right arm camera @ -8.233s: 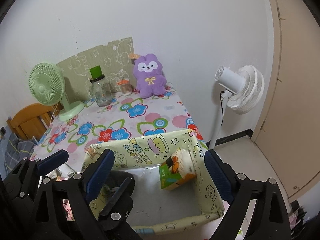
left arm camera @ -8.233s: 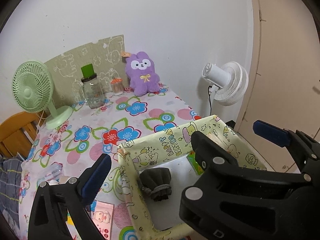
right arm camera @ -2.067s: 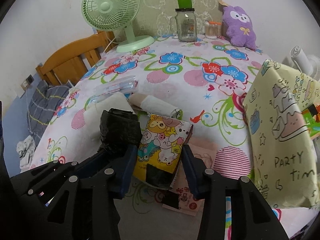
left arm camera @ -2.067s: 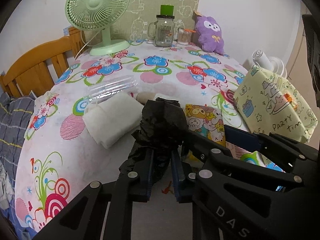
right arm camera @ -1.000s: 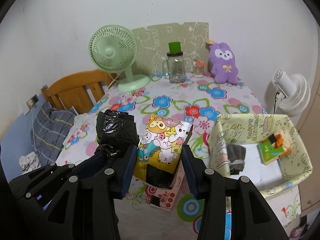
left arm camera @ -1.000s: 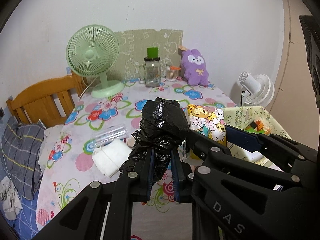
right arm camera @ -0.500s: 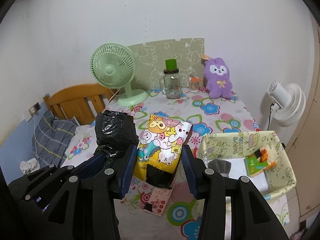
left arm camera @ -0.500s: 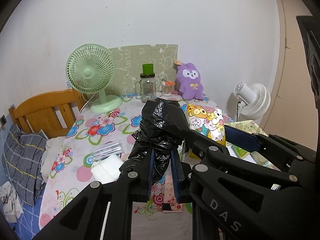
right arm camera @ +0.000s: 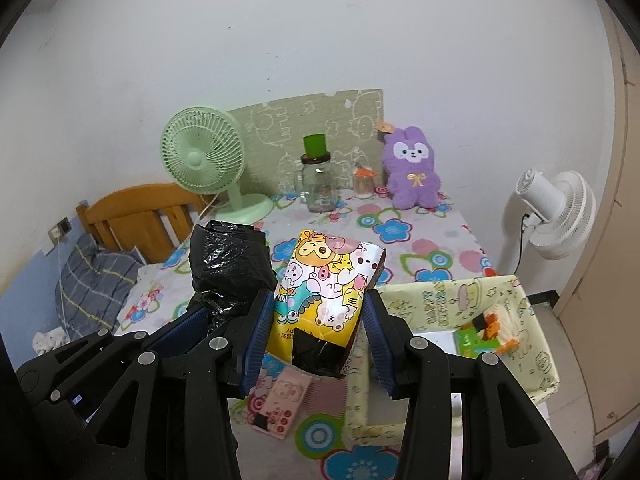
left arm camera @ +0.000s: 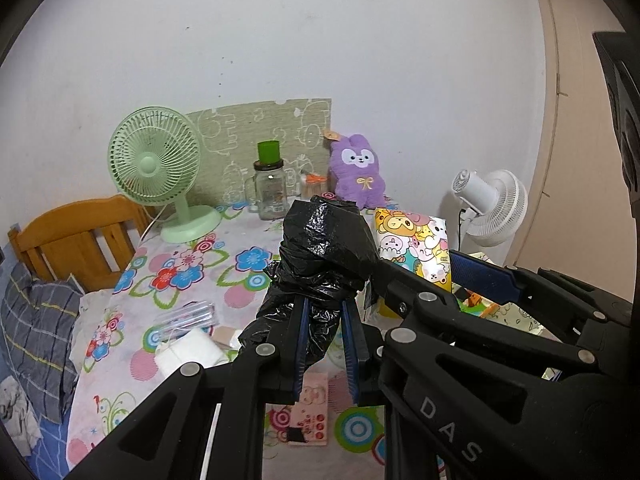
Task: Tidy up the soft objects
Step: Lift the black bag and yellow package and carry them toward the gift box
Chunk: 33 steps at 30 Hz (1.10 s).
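Black bag (left arm camera: 326,248): crumpled plastic bundle, held aloft above the table (left arm camera: 176,280); long axis near upright, bulk uppermost, loose tail hanging between the jaws. Left gripper (left arm camera: 323,340) pinched nearly closed on its lower part.

Cartoon pack (right arm camera: 326,280): held alongside, upright, printed face toward the camera, dark base down. Right gripper (right arm camera: 316,324) part-open, pads clamped on both sides.

Box (right arm camera: 532,332): open, lower right, likely destination. Handling advice: carry both level, release over the box, one item first.
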{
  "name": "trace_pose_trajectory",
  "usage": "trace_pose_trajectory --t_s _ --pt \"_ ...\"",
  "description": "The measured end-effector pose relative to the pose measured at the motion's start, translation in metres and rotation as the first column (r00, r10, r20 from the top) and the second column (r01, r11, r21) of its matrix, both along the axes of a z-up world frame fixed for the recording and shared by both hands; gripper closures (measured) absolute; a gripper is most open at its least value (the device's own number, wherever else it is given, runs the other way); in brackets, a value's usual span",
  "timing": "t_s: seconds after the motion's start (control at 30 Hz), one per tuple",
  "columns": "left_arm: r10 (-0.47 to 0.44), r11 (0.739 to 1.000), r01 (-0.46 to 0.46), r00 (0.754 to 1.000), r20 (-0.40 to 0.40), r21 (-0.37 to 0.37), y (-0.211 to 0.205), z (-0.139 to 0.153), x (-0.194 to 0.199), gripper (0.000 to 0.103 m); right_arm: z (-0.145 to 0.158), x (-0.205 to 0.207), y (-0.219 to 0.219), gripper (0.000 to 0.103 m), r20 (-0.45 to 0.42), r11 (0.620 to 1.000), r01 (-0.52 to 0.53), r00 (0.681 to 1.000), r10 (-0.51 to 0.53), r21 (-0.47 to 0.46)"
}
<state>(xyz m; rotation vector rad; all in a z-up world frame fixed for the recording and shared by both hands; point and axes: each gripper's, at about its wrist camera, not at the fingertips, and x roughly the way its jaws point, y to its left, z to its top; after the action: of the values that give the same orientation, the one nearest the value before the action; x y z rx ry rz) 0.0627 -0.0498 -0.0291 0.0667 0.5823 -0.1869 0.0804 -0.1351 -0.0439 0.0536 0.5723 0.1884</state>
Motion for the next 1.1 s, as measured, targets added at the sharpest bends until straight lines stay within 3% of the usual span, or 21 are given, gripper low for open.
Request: trace_pose_trajectory --t_s 1.1 --pt "-0.166 0.986 0.166 0.986 -0.033 -0.002 -0.087 -0.018 0.034 0.088 -0.017 0.018 -0.092 0.054 -0.021 0.984 0.176 0.984 -0.176 -0.016"
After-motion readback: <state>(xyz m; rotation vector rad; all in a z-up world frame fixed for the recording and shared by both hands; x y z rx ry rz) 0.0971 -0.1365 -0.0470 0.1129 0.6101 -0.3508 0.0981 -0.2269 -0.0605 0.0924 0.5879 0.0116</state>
